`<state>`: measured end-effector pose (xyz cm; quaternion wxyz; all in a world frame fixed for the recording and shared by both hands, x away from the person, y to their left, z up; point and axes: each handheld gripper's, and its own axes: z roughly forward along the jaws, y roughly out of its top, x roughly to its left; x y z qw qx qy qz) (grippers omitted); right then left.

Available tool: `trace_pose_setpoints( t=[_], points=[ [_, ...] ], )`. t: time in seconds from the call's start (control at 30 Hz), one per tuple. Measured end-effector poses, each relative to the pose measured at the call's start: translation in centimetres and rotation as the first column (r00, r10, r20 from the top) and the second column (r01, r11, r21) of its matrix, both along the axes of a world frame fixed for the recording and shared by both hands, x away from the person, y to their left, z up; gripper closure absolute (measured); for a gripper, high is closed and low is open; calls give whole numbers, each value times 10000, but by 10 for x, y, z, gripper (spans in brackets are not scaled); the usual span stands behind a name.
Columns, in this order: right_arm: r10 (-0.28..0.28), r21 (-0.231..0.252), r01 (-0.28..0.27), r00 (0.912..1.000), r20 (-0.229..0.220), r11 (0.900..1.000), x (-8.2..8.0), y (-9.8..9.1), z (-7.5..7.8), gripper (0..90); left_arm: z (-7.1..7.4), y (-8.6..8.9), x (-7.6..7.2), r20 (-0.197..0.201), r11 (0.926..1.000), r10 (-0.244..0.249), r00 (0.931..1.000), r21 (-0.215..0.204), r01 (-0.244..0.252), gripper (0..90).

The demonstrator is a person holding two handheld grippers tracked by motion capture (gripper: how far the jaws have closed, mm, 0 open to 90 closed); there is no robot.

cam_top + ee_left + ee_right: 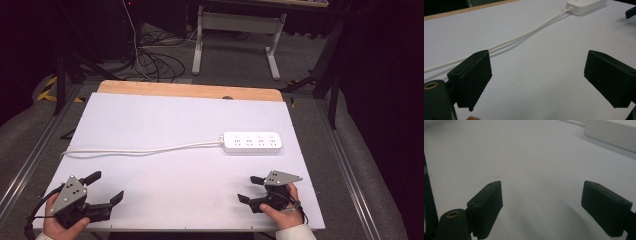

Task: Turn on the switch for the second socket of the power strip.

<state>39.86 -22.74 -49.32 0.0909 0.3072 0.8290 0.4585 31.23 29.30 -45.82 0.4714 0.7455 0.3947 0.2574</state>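
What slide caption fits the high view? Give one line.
Both open grippers, left gripper and right gripper, rest near a white power strip on the table.

I can read no text, label, brand or number anywhere; the white power strip (252,142) on the worktop (165,120) shows no legible marking.

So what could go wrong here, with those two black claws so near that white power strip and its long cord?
Two risks, as guesses. The white cord runs across the table just ahead of the left tool; moving forward, that open tool might snag it and drag the power strip. The strip looks smooth and wide, so the open right tool could slip off it or push it along rather than grip it.
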Motion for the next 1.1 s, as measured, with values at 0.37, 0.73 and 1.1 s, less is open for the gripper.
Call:
trace_pose_setpoints(
  t=[0.37, 0.73, 1.1],
  points=[
    [-271, 146, 263, 9982, 535, 9995, -2, -2, 2, 181, -2, 1, 2, -5, 9999, -114, 9999, 19, 114, 64],
    [-147, -28, 151, 9944, 1046, 9999, -4, -3, 7, 181, -3, 3, 4, 68, 9998, -79, 9999, -196, 80, 65],
    [-189, 6, 190, 9919, 1258, 9998, -7, -2, 9, 181, -3, 2, 3, 135, 10000, -62, 9999, -7, 63, 65]
  ],
)
